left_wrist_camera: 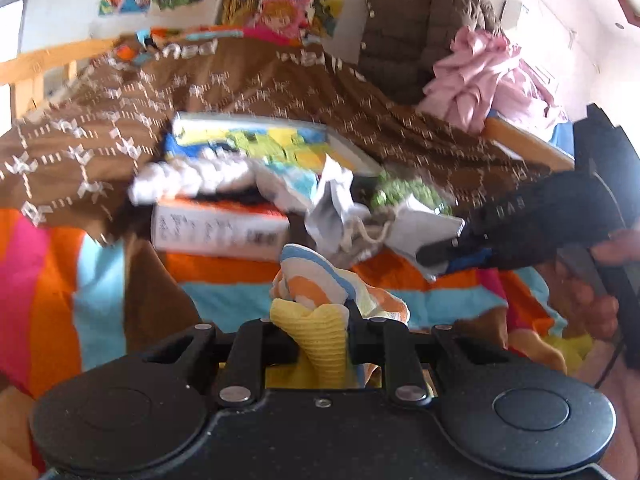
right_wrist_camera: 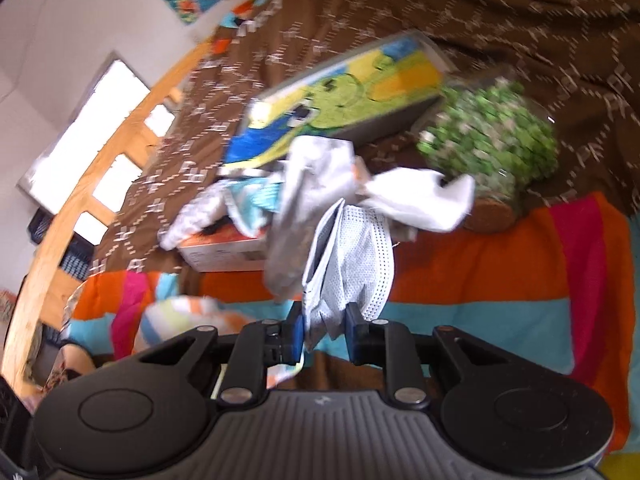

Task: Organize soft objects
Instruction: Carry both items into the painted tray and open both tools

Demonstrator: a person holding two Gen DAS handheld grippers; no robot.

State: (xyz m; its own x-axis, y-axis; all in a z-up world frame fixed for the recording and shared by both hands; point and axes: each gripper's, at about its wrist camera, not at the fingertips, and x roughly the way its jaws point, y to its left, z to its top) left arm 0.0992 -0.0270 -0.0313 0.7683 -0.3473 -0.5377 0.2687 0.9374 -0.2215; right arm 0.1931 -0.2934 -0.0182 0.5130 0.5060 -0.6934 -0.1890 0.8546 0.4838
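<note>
Soft yellow ribbed sock (left_wrist_camera: 320, 332) sits pinched in the left gripper (left_wrist_camera: 310, 344), pale blue cloth face mask (right_wrist_camera: 348, 256) hangs squeezed in the right gripper (right_wrist_camera: 324, 340), so hold tight and lift slowly.

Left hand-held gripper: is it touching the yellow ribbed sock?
Touching. The left wrist view shows the yellow ribbed sock pinched between the fingers of the left hand-held gripper, its cuff hanging down between them.
</note>
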